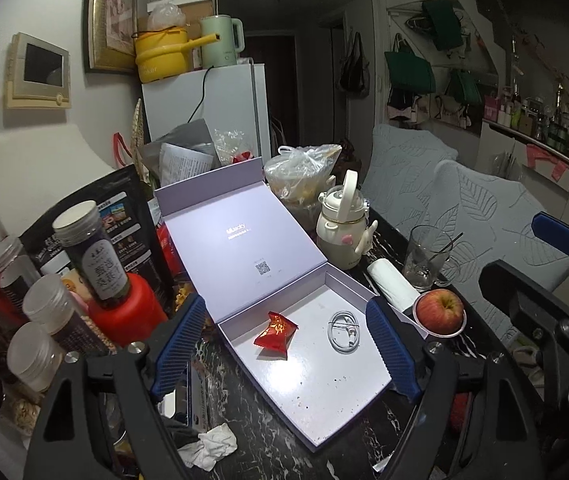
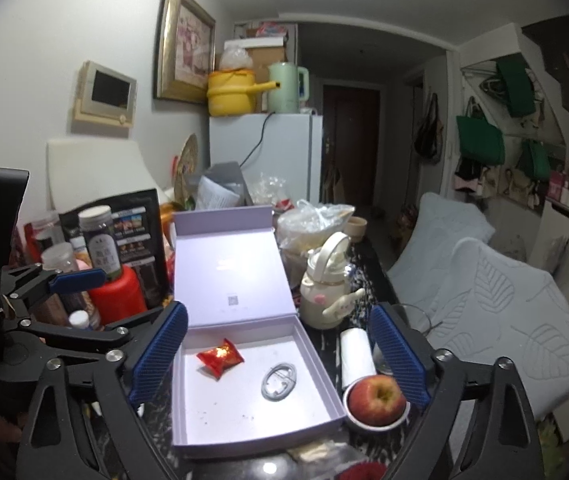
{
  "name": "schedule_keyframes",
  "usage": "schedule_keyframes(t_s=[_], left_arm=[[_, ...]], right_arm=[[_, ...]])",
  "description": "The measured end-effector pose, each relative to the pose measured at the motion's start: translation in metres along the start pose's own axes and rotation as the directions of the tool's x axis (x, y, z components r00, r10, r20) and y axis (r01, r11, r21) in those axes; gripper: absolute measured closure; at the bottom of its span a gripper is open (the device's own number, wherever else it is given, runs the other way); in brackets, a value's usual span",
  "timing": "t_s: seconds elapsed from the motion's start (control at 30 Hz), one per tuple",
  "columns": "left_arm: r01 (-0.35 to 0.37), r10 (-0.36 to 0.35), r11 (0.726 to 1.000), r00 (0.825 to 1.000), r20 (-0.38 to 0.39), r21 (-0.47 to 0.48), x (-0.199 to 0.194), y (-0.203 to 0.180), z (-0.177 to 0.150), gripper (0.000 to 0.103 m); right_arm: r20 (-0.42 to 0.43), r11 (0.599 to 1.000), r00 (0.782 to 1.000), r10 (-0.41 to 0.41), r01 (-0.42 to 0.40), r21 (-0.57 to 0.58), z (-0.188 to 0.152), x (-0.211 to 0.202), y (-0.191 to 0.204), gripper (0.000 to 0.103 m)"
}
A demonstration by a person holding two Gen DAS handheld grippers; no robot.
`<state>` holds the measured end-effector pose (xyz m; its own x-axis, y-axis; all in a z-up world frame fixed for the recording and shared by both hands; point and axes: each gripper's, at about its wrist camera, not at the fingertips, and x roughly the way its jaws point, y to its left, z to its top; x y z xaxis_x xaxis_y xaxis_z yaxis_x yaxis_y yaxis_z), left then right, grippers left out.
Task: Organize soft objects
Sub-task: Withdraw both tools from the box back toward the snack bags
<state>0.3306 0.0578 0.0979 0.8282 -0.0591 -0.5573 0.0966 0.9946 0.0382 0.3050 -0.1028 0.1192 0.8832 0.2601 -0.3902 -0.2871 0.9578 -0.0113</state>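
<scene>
Two grippers hang over the dark marble table (image 1: 268,432), and both have their blue fingers spread wide apart with nothing between them. The left gripper (image 1: 284,344) and the right gripper (image 2: 280,356) both point at the same open box (image 1: 324,392), so I think they are getting ready to pick something up or drop something in.

Nearest to me, by the left gripper, a crumpled white tissue (image 1: 208,446) lies on the table just outside the box. It looks soft, so it may be one of the things to tidy. Only the left view shows it; the right view does not reach that corner.

Inside the box sit a red packet (image 1: 275,329) and a coiled white cable (image 1: 343,328), a little apart from each other. My guess is the box is the place where soft things get put.

Just beside the box on the right is an apple (image 2: 377,399) in a small dish, and behind it a white roll (image 2: 356,354) lying on its side. The right view shows the roll better, since the left gripper's finger hides one end of it.

Farther back stands a cream kettle-shaped bottle (image 1: 342,224), with a plastic bag (image 1: 304,168) behind it. A drinking glass (image 1: 428,256) shows plainly only in the left view. On the left is a crowd of jars (image 1: 88,256), and a white fridge (image 2: 272,152) stands far off.
</scene>
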Motion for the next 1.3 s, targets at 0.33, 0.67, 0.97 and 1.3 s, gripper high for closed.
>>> schedule_keyframes(t_s=[0.33, 0.67, 0.97, 1.3], left_arm=[[0.006, -0.005, 1.000, 0.998, 0.054, -0.001, -0.048, 0.002, -0.022, 0.020], [0.025, -0.025, 1.000, 0.996, 0.080, 0.000, -0.076, 0.003, -0.054, 0.020], [0.059, -0.059, 0.998, 0.997, 0.057, -0.004, -0.082, 0.000, -0.081, 0.020], [0.078, -0.079, 0.997, 0.997, -0.011, -0.016, -0.071, 0.002, -0.118, 0.020]], right_arm=[[0.021, 1.000, 1.000, -0.007, 0.007, -0.007, -0.018, -0.049, 0.013, 0.004], [-0.011, 1.000, 1.000, -0.012, 0.013, 0.024, -0.048, -0.077, 0.019, 0.003], [-0.058, 0.998, 0.998, -0.007, 0.010, 0.056, -0.077, -0.081, 0.016, 0.003], [-0.108, 0.996, 0.994, 0.008, 0.002, 0.087, -0.114, -0.082, 0.021, 0.003]])
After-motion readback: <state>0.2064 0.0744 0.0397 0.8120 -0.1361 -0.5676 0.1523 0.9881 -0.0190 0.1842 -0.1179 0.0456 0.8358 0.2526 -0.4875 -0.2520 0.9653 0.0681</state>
